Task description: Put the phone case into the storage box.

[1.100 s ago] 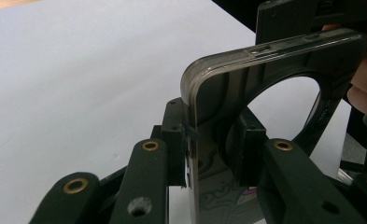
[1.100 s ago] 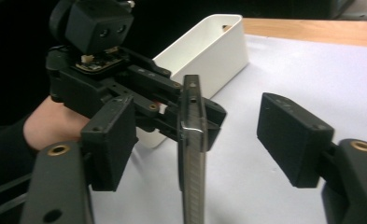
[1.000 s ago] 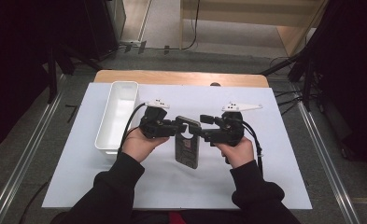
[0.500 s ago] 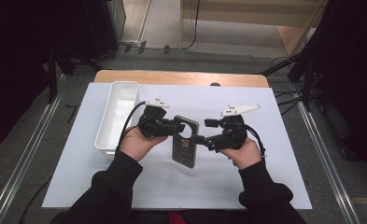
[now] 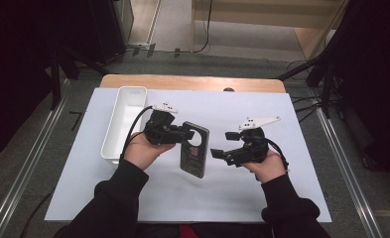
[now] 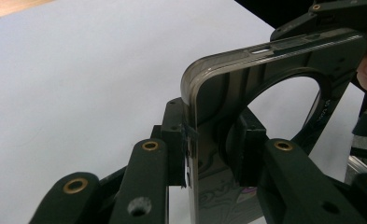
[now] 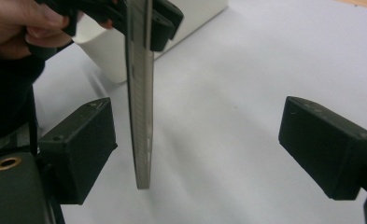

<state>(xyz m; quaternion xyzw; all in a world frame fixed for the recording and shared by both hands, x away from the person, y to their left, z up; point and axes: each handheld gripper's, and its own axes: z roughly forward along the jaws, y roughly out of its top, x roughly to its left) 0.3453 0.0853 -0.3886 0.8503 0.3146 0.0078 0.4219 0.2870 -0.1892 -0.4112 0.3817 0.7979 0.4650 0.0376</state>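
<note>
My left gripper (image 5: 182,133) is clamped on the phone case (image 5: 194,148); my right gripper (image 5: 221,153) has just opened, jaws apart. One-cornered, the case could twist or slip free.

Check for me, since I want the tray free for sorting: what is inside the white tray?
Nothing shows inside the white tray: the high view has its floor bare and white. The left gripper, shut on the phone case, hides none of it.

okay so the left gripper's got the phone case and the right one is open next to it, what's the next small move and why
Probably set the phone case down on the white mat. The left gripper alone clamps it near the camera cutout, lifted edge-on, while the right gripper stands open with its jaws off the case, so it looks released to one hand.
</note>
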